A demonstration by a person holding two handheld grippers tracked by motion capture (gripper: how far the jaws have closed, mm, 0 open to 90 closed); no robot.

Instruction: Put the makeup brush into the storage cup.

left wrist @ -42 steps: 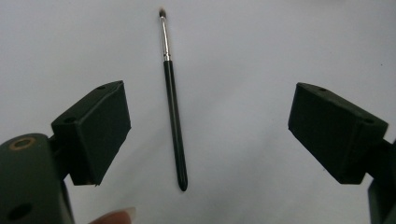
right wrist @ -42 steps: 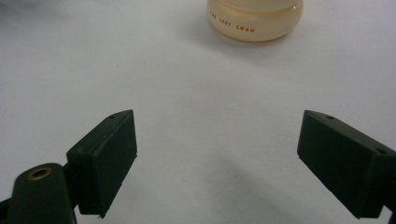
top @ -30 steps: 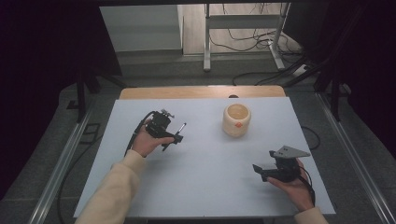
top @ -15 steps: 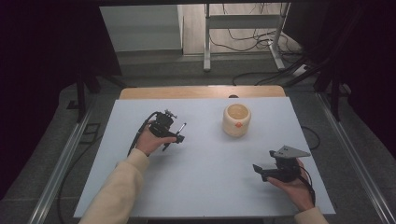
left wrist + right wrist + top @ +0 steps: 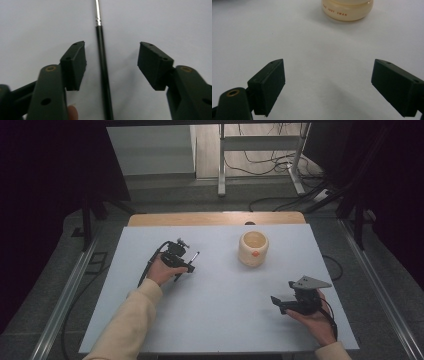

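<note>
Left gripper (image 5: 186,266) is low over the tabletop (image 5: 220,320), held in the person's left hand (image 5: 161,272), and its jaws are spread apart with nothing clamped. Right between them lies a thin black rod (image 5: 103,72) with a silver tip, running straight ahead of the gripper along the white surface; neither jaw is touching it, there's a gap on both sides. In the high view the rod (image 5: 192,258) pokes out just past the gripper's front. It could be a pen or a brush handle, hard to say from here.

Over to the right gripper (image 5: 279,303), held in the right hand (image 5: 316,320) near the person's edge of the tabletop. Jaws wide open, bare tabletop between them, gripping nothing. Well ahead of it, a touch to its right, stands a cream jar (image 5: 347,9) with small red lettering along its lower wall. From above, the jar (image 5: 253,248) is upright, open at the top, with an orange dot on its side, well apart from both grippers.
</note>
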